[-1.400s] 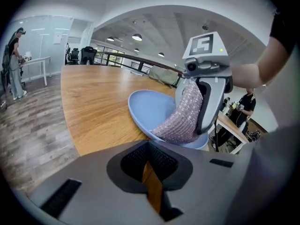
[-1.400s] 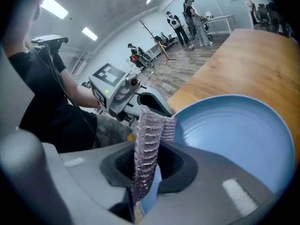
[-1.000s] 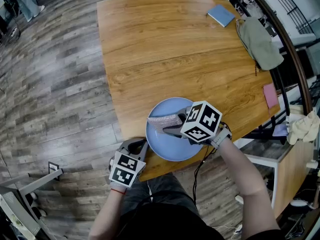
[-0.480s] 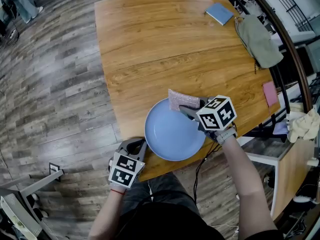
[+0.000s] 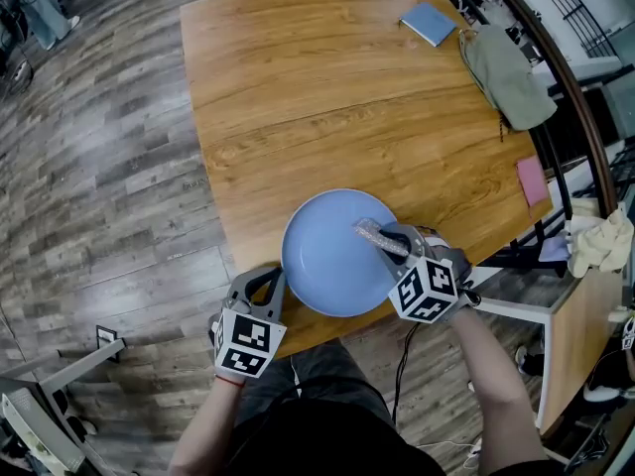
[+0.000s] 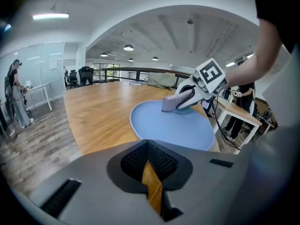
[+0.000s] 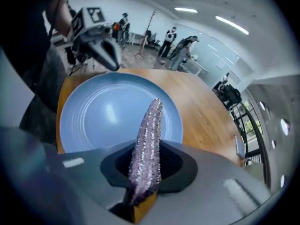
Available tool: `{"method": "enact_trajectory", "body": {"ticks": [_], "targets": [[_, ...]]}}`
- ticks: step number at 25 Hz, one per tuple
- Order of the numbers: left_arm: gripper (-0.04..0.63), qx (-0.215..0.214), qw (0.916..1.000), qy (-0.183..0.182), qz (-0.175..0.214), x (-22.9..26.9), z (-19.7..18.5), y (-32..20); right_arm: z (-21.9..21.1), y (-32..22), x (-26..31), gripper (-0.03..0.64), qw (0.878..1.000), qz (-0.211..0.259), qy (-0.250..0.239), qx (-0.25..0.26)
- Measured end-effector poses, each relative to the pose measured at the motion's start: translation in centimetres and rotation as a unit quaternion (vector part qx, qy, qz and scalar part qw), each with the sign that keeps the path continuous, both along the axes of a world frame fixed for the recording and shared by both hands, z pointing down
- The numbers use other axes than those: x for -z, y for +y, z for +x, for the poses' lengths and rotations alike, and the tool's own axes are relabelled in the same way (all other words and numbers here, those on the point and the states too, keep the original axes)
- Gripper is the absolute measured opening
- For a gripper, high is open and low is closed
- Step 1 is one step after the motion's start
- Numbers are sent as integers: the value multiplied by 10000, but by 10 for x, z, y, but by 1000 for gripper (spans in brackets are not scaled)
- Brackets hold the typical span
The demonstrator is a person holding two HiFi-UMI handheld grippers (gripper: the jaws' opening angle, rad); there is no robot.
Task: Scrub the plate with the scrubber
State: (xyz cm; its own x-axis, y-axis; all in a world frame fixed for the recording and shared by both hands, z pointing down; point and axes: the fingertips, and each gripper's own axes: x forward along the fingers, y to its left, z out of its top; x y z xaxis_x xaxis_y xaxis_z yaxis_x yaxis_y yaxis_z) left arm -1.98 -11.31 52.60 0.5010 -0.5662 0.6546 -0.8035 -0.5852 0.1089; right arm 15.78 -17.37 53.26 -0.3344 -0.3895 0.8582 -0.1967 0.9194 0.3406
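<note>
Clamped on the scrubber [image 5: 373,233], whose length runs straight ahead of it, the right gripper [image 5: 394,244] has the plate [image 5: 316,266] just ahead and below.

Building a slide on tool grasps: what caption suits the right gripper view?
Right gripper clamps a sparkly purple scrubber edge-on over the blue plate, left gripper beyond.
</note>
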Motion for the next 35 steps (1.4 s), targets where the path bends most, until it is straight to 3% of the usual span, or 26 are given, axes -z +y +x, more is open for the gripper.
{"method": "enact_trajectory", "body": {"ticks": [4, 9, 12, 15, 17, 20, 22, 24, 29, 35], "targets": [[-4, -141, 9996, -233, 119, 1, 4, 0, 4, 29, -7, 83, 9967, -166, 738, 309], [-3, -184, 9995, -235, 140, 2, 8, 1, -4, 66, -8, 83, 9886, -730, 1152, 635], [-3, -252, 9993, -220, 190, 3, 12, 2, -18, 92, -7, 82, 9819, -1178, 1144, 949], [-3, -271, 9993, -185, 168, 2, 16, 4, -42, 115, -7, 83, 9735, -1780, 807, 1187], [-3, -180, 9998, -50, 115, 3, 17, 4, -63, 123, -4, 83, 9668, -2242, 315, 1183], [-3, 165, 9993, 336, -57, 3, 11, 4, -98, 120, 5, 83, 9496, -2945, -682, 829], [-3, 281, 9989, 367, -42, 4, 7, 4, -116, 109, 8, 81, 9411, -3118, -1167, 593], [-3, 209, 9994, 257, 51, 5, 6, 6, -124, 91, 6, 81, 9467, -2908, -1298, 486], [-3, -67, 9997, 71, 220, 8, 13, 9, -119, 42, -8, 80, 9721, -2041, -1088, 390], [-3, -378, 9988, -75, 292, 7, 28, 12, -86, -8, -8, 80, 9918, -982, -814, -4]]}}
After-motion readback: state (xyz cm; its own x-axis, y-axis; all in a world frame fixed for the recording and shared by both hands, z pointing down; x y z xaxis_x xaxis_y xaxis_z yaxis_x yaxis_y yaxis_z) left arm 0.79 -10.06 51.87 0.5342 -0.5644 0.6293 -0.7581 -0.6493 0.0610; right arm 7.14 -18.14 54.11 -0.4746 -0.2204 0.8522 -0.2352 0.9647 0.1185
